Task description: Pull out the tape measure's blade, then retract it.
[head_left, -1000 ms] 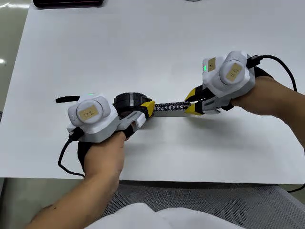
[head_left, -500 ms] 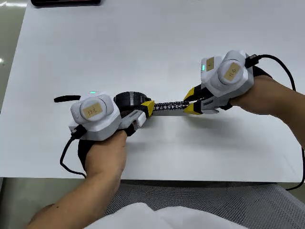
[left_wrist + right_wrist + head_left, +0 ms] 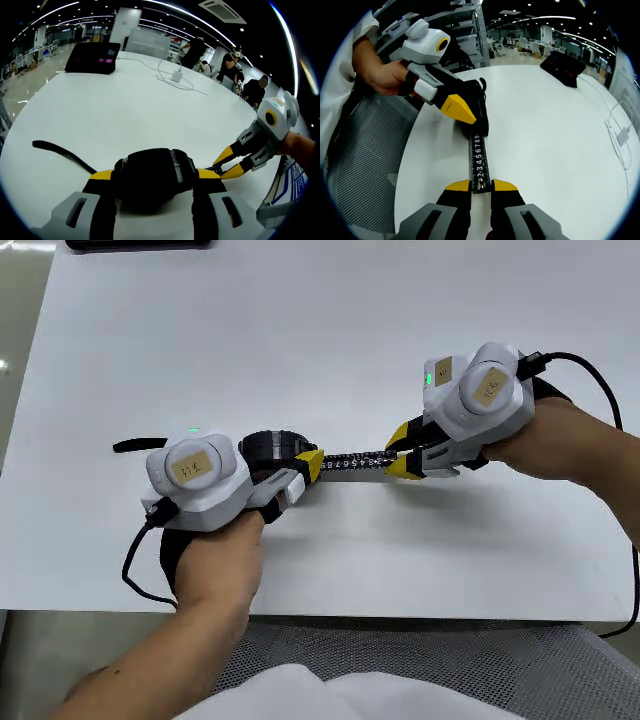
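Tape measure [image 3: 268,448]: round black case lying on the smooth white bench [image 3: 300,330], with a black strap [image 3: 140,447] trailing off beside it. The blade [image 3: 479,162] is a black strip printed with white numerals, 2–9 legible.

Left gripper [image 3: 300,476]: yellow-tipped fingers clamped on either side of the case.

Right gripper [image 3: 481,187]: fingers pinched on the blade's free end.

Against a second ago, the exposed blade length is much the same, if anything slightly shorter. The case is unmoved.

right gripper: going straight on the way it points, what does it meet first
The right gripper would likely meet the tape measure's case, beyond the blade it grips, held in the left gripper.
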Tool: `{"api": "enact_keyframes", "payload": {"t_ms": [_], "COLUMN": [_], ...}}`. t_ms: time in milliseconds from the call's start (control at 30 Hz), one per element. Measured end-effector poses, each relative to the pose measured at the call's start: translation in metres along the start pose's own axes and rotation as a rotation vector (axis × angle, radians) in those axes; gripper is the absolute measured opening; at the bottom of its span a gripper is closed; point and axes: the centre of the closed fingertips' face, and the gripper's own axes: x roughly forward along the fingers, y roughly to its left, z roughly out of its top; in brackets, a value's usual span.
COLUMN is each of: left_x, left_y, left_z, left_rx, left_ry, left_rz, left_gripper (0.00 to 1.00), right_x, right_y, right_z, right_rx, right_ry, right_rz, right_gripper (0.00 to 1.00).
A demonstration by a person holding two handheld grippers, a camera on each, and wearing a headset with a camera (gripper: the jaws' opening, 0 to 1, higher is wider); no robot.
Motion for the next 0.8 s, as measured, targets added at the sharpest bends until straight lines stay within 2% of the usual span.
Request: {"api": "enact_keyframes", "payload": {"t_ms": [800], "left_x": [-0.001], "left_y": [-0.001], "left_z": [0.001], "left_rx": [-0.021], "left_ry": [-0.002], "left_rz": [-0.014], "left_gripper": [0.57], "right_x": [0.021], "right_y": [0.001], "right_z": [0.022], "right_rx": [-0.004], "right_ry": [-0.036], "right_rz": [0.012], "right_gripper": [0.11]}}
